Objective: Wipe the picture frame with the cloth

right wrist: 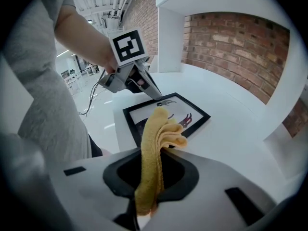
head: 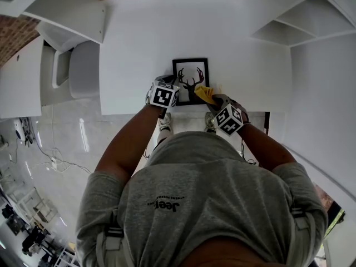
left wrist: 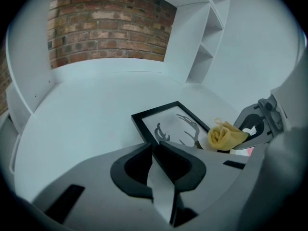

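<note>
1 overhead, 2 low views sharing picture frame [head: 191, 80]

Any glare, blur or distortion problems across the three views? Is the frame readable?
Head view: heavy fisheye, so straight edges bow. The white table is very bright, but there is no glare on the picture frame and its print is crisp. Left gripper view: dark vignette in the corners and a cool cast; the frame is sharp. Right gripper view: also vignetted; the cloth sits close to the lens, texture still readable.

The person is wearing a grey short-sleeved T-shirt [head: 206, 199] with small dark print at lower centre. The left gripper [left wrist: 155, 147] and right gripper [right wrist: 155, 150] are showing grey bodies, black jaw cups and white marker cubes [head: 164, 96].
</note>
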A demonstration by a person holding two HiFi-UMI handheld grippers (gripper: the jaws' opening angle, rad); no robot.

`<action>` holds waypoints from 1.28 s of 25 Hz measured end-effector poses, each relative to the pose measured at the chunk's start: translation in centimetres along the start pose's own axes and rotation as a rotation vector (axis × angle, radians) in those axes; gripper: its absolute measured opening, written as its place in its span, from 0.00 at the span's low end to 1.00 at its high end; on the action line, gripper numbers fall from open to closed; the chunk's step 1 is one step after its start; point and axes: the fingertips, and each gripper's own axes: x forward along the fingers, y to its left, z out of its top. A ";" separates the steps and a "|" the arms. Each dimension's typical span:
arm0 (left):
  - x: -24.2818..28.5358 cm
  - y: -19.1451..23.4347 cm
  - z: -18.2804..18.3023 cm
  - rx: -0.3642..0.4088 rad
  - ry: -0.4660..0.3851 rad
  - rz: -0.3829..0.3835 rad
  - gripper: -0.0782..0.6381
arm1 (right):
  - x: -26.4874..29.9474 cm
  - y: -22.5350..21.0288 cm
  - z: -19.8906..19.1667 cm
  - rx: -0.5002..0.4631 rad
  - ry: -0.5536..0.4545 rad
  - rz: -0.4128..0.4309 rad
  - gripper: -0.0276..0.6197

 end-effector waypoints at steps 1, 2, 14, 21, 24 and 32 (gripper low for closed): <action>0.0 0.0 0.0 0.000 0.002 -0.001 0.20 | -0.1 0.4 -0.2 0.003 0.001 0.006 0.13; 0.0 0.0 0.0 0.000 0.002 -0.002 0.20 | -0.2 0.7 -0.4 0.006 0.002 0.012 0.13; 0.2 0.0 0.0 0.007 -0.008 -0.001 0.20 | -0.3 1.4 -1.0 0.014 0.006 0.030 0.13; 0.2 -0.1 0.0 0.016 -0.013 -0.003 0.20 | -0.7 0.1 0.5 0.063 -0.040 0.028 0.13; 0.0 -0.1 0.0 0.018 -0.019 -0.002 0.20 | -0.3 -2.8 3.0 0.069 -0.081 -0.010 0.13; 0.2 -0.1 0.0 0.016 -0.018 -0.008 0.20 | 3.5 -11.0 7.9 0.054 -0.059 -0.109 0.13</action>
